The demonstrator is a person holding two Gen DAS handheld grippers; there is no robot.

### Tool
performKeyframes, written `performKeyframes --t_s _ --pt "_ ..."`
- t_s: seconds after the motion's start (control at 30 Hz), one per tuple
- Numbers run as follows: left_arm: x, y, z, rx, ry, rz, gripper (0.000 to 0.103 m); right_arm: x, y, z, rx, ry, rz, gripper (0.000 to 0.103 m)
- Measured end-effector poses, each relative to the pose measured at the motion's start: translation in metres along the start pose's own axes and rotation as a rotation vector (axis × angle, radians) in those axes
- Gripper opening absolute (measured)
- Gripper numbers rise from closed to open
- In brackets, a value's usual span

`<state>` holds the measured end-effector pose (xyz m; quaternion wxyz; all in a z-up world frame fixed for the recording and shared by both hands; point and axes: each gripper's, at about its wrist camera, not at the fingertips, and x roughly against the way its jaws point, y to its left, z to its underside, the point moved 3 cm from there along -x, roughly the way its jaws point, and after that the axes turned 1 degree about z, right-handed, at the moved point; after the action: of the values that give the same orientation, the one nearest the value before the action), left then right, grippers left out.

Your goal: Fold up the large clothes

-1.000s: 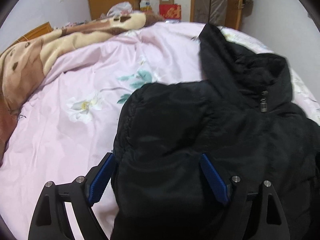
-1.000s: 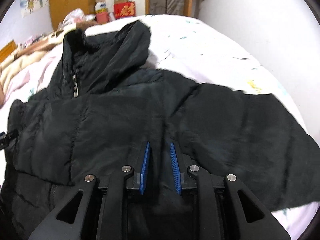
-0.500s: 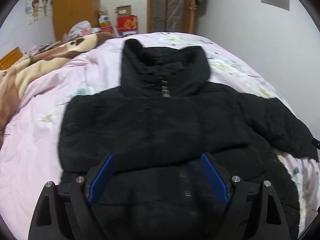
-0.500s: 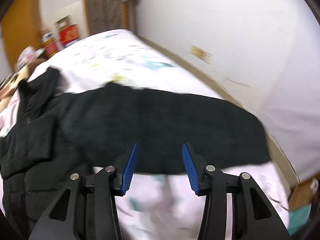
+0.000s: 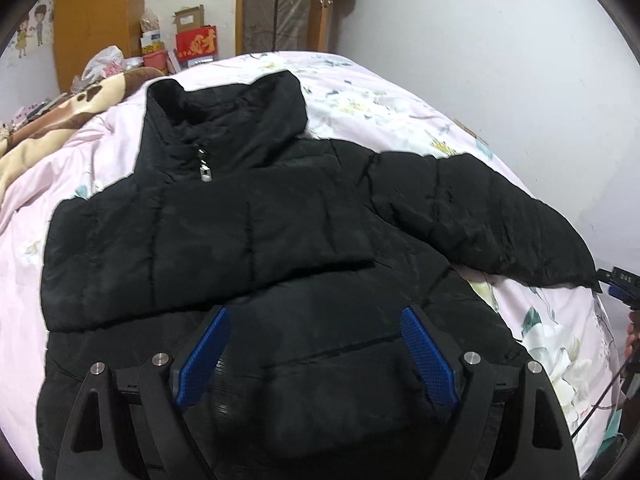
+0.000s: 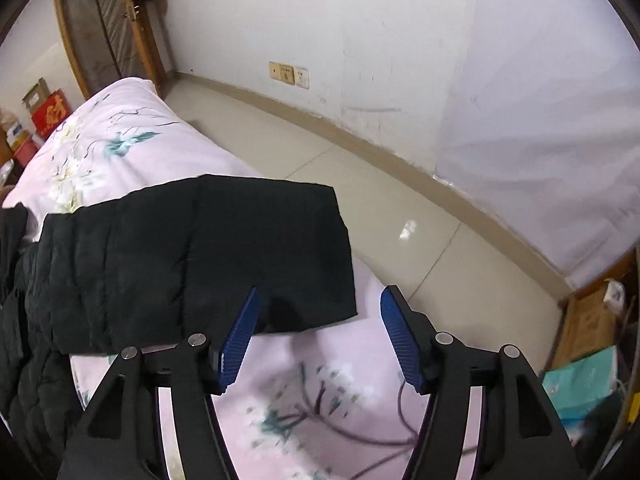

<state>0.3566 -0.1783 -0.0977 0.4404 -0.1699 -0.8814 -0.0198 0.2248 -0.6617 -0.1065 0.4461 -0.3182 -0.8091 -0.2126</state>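
A black puffer jacket (image 5: 248,232) lies front up on the pink floral bed, collar far, zip pull near the collar. One sleeve lies folded across the chest; the other sleeve (image 5: 480,216) stretches out to the right. My left gripper (image 5: 316,344) is open and empty above the jacket's lower body. In the right wrist view the outstretched sleeve (image 6: 192,256) ends at the bed's edge. My right gripper (image 6: 320,336) is open and empty, with the cuff's corner just ahead of its left finger.
A brown and cream blanket (image 5: 60,120) lies along the bed's left side. Boxes (image 5: 196,40) and a wooden door (image 5: 280,4) stand beyond the bed. Tiled floor (image 6: 400,200), a white wall and a teal box (image 6: 580,384) lie to the bed's right.
My right gripper opened and swung right from the jacket's middle to the outstretched sleeve's cuff. My left gripper pulled back to the jacket's lower body, staying open.
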Motion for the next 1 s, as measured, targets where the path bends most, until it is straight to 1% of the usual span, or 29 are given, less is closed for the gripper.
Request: performKeyframes --t_s 0.03,0.17,0.23,0.33,0.4,0.43,0.47,0.5,0.57,0.6,0.63,0.67,0.77,0.87,1.0 --pt "-0.003 -0.001 0.001 -0.001 0.009 -0.002 0.087 -0.005 -0.003 -0.001 -0.020 0.016 -0.017 0.069" --pt "-0.009 -0.004 0.004 -0.001 0.027 0.000 0.087 -0.020 -0.003 -0.010 -0.043 0.033 -0.058 0.069" --pt "-0.011 -0.004 0.005 -0.003 0.030 -0.006 0.087 -0.028 -0.002 -0.013 -0.084 0.059 -0.086 0.069" --pt "-0.015 -0.003 0.006 0.004 0.041 -0.003 0.087 -0.035 0.004 -0.013 -0.103 0.080 -0.094 0.069" --pt "-0.017 -0.001 0.008 0.007 0.045 -0.004 0.087 -0.037 0.011 -0.013 -0.081 0.082 -0.098 0.069" --pt "-0.018 -0.001 0.009 0.008 0.049 -0.005 0.087 -0.036 0.014 -0.012 -0.063 0.071 -0.087 0.065" --pt "-0.019 0.000 0.009 0.011 0.052 -0.005 0.087 -0.035 0.017 -0.012 -0.047 0.064 -0.081 0.058" --pt "-0.019 0.001 0.010 0.013 0.054 -0.007 0.087 -0.036 0.020 -0.011 -0.034 0.059 -0.074 0.055" --pt "-0.020 0.002 0.011 0.015 0.056 -0.010 0.087 -0.033 0.026 -0.011 0.008 0.036 -0.045 0.036" --pt "-0.020 0.003 0.011 0.015 0.057 -0.011 0.087 -0.032 0.029 -0.011 0.029 0.026 -0.038 0.032" --pt "-0.019 0.004 0.011 0.014 0.057 -0.014 0.087 -0.029 0.032 -0.011 0.051 0.018 -0.027 0.024" --pt "-0.018 0.004 0.010 0.013 0.055 -0.014 0.087 -0.028 0.034 -0.012 0.065 0.012 -0.021 0.019" --pt "-0.013 0.007 0.007 0.016 0.044 -0.010 0.087 -0.011 0.041 -0.016 0.092 -0.051 -0.017 0.014" --pt "-0.007 0.011 0.004 0.022 0.028 -0.011 0.087 0.012 0.052 -0.020 0.130 -0.117 -0.015 0.013" --pt "0.000 0.020 0.000 0.037 0.015 -0.015 0.087 0.050 0.079 -0.024 0.209 -0.210 -0.052 0.013"
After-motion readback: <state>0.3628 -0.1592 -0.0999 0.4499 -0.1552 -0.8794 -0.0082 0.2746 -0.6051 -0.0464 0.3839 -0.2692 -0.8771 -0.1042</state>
